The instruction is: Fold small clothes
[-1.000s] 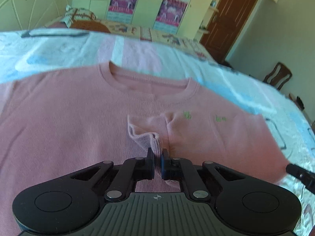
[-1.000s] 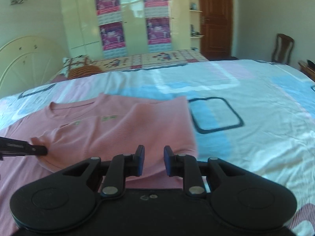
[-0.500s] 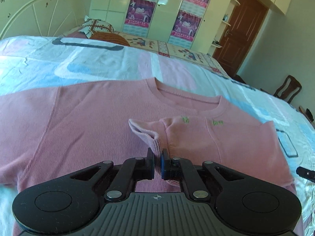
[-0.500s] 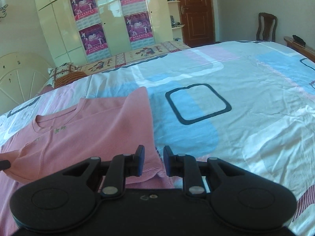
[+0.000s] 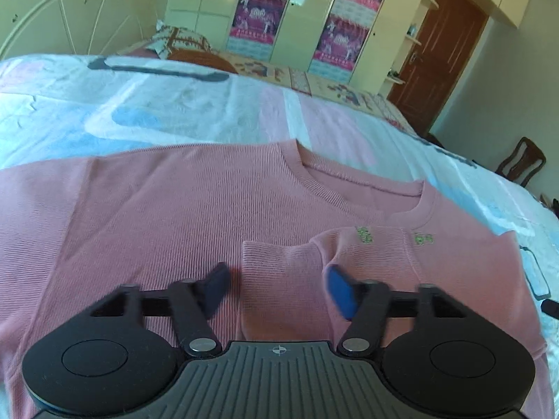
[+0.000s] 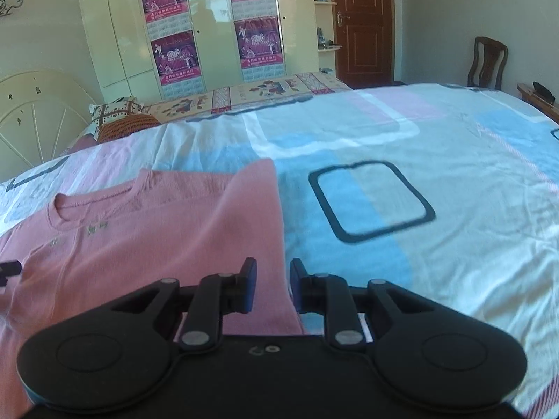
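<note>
A pink knit sweater (image 5: 174, 216) lies flat on the bed, neckline away from me. One sleeve is folded across the chest, and its cuff (image 5: 279, 265) lies flat between my fingers. My left gripper (image 5: 276, 289) is open just above the cuff and holds nothing. In the right wrist view the sweater (image 6: 146, 230) lies to the left. My right gripper (image 6: 273, 288) is open a little, with nothing between its pads, over the sweater's right side edge near the hem. The left gripper's fingertip (image 6: 8, 267) shows at the far left.
The bed is covered with a sheet (image 6: 436, 160) patterned in pale blue, pink and white. A pillow (image 5: 181, 40) and a white headboard (image 5: 70, 24) are at the far end. A wardrobe with posters (image 6: 209, 35), a brown door (image 6: 361, 24) and a wooden chair (image 6: 487, 63) stand beyond.
My left gripper has opened and let go of the sleeve cuff, which now lies flat on the chest. The right gripper has shifted slightly along the sweater's right edge, still open.
</note>
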The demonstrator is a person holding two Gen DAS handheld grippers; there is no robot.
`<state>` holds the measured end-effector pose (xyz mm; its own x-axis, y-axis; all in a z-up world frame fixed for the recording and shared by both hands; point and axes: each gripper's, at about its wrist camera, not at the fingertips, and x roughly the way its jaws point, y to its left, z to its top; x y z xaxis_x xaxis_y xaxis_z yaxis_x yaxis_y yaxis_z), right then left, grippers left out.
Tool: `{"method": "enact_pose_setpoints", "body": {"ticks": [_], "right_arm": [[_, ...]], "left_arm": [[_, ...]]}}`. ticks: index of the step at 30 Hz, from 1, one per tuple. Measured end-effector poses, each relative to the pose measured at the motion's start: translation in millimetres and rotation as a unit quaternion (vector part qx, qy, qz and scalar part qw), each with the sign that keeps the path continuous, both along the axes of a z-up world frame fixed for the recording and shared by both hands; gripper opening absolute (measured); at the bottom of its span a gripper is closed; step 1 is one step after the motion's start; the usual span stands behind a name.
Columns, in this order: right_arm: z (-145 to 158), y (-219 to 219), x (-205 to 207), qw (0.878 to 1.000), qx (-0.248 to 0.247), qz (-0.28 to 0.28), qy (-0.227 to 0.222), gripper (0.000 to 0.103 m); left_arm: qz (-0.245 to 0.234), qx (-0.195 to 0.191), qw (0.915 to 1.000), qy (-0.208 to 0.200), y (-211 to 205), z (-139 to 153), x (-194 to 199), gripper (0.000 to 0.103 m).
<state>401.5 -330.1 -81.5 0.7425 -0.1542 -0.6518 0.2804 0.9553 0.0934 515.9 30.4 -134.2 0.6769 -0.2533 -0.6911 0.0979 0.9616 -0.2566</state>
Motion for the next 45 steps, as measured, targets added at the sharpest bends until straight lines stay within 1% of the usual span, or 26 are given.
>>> {"method": "enact_pose_setpoints", "body": {"ticks": [1, 2, 3, 4, 5, 6, 8, 11, 13, 15, 17, 20, 23, 24, 28, 31, 33, 34, 35, 36, 38, 39, 41, 42, 43, 45], "right_arm": [[-1, 0, 6, 1.0, -0.001, 0.004, -0.003, 0.02], [-2, 0, 12, 1.0, -0.001, 0.008, -0.004, 0.02], [-5, 0, 18, 1.0, -0.002, 0.015, -0.001, 0.018], [-10, -1, 23, 1.0, -0.003, 0.021, 0.01, 0.011], [-16, -1, 28, 0.999, -0.011, 0.015, 0.032, 0.008], [-21, -5, 30, 0.999, -0.013, 0.008, 0.044, 0.008], [-24, -13, 26, 0.999, 0.004, 0.002, 0.042, 0.014], [-18, -13, 29, 1.0, 0.008, 0.014, 0.023, 0.014], [-12, -11, 42, 1.0, -0.002, 0.026, 0.009, 0.014], [-9, -10, 61, 0.999, -0.011, 0.038, 0.005, 0.013], [-10, -12, 82, 0.998, -0.023, 0.05, 0.002, 0.013], [-25, -26, 115, 0.998, -0.028, 0.044, 0.04, 0.008], [-23, -35, 122, 0.998, -0.019, 0.039, 0.041, 0.01], [-19, -34, 119, 0.998, -0.018, 0.04, 0.042, 0.013], [-7, -23, 79, 0.997, -0.008, 0.064, 0.034, 0.013], [-10, -9, 41, 0.996, 0.001, 0.078, 0.046, 0.013], [-14, -4, 18, 0.995, 0.005, 0.075, 0.061, 0.013], [-17, 0, 6, 0.995, -0.001, 0.075, 0.064, 0.013], [-18, 4, -3, 0.995, -0.015, 0.077, 0.064, 0.013], [-18, 8, -10, 0.994, -0.027, 0.079, 0.065, 0.013], [-10, 9, -21, 0.995, -0.022, 0.079, 0.057, 0.014], [-5, 10, -26, 0.995, -0.019, 0.08, 0.049, 0.016], [-3, 12, -28, 0.995, -0.028, 0.08, 0.048, 0.016], [-9, 11, -24, 0.994, -0.031, 0.076, 0.065, 0.015], [-16, 9, -20, 0.993, -0.024, 0.077, 0.082, 0.015], [-14, 12, -17, 0.993, -0.031, 0.074, 0.085, 0.016]], "left_arm": [[-0.01, 0.006, 0.9999, -0.003, -3, 0, 3, 0.012], [-0.013, 0.001, 0.9999, -0.003, -4, 1, 4, 0.006], [-0.003, -0.007, 0.9998, -0.021, -3, 5, 0, 0.006], [0.008, -0.008, 0.999, -0.043, -1, 10, -7, 0.006], [0.02, -0.005, 0.9981, -0.058, 2, 13, -13, 0.006], [0.032, -0.007, 0.9973, -0.066, 5, 14, -18, 0.006], [0.033, -0.006, 0.9978, -0.057, 9, 8, -22, 0.006], [0.015, 0.009, 0.9993, -0.033, 4, -5, -17, 0.006], [0.031, 0.012, 0.9988, -0.037, 5, -2, -15, 0.009], [0.051, 0.026, 0.9975, -0.042, 4, 2, -12, 0.03], [0.045, 0.042, 0.9977, -0.028, 0, -1, -3, 0.031], [0.033, 0.066, 0.997, -0.022, -5, 0, 5, 0.032], [0.047, 0.065, 0.9966, -0.017, -4, 8, 5, 0.032], [0.047, 0.06, 0.9968, -0.024, -3, 13, -1, 0.032], [0.036, 0.02, 0.9983, -0.041, -16, 26, -37, 0.033], [0.012, 0.021, 0.9986, -0.047, -39, 25, -63, 0.033], [-0.013, 0.033, 0.9989, -0.032, -54, 13, -72, 0.033], [-0.024, 0.046, 0.9985, -0.016, -59, 4, -74, 0.033], [-0.028, 0.056, 0.9976, -0.031, -61, 4, -78, 0.033], [-0.029, 0.063, 0.9972, -0.028, -63, 6, -79, 0.033], [-0.03, 0.054, 0.9972, -0.042, -62, 19, -84, 0.033], [-0.035, 0.06, 0.9961, -0.054, -63, 24, -87, 0.033], [-0.04, 0.096, 0.994, -0.035, -67, 20, -84, 0.037], [-0.045, 0.091, 0.9947, -0.017, -66, 14, -80, 0.038], [-0.05, 0.077, 0.9956, -0.019, -63, 10, -81, 0.038], [-0.045, 0.07, 0.9964, -0.016, -61, 14, -81, 0.038]]}}
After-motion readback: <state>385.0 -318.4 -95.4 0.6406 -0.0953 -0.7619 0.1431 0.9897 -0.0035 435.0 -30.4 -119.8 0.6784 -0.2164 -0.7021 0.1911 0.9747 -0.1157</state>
